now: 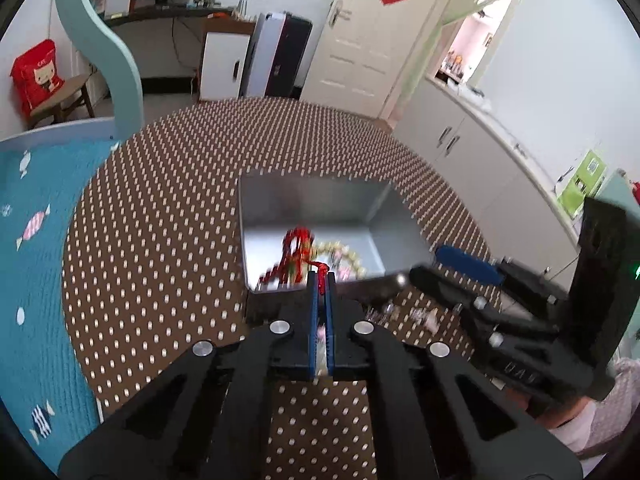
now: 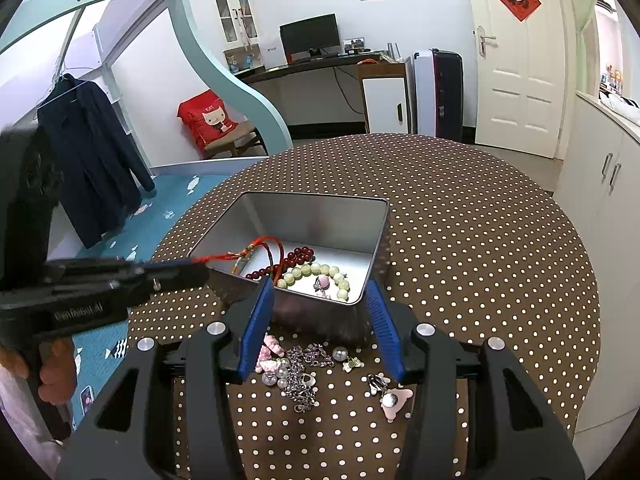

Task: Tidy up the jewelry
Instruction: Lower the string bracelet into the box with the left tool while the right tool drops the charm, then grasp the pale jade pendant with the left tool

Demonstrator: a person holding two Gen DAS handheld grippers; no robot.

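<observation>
Two loose clusters of trinkets (image 2: 296, 372) lie on the dotted worktop (image 2: 480, 240) just in front of the tin box (image 2: 256, 216), between the spread, empty fingers of the right gripper (image 2: 322, 322), so that hand is nearer them. At the tin's left rim, the left gripper (image 1: 321, 280) has its fingers clenched on the red cord (image 2: 236, 255), whose long axis runs from the rim down into the tin toward the beaded bracelets (image 2: 316, 274). Releasing it there should drop it inside.
</observation>
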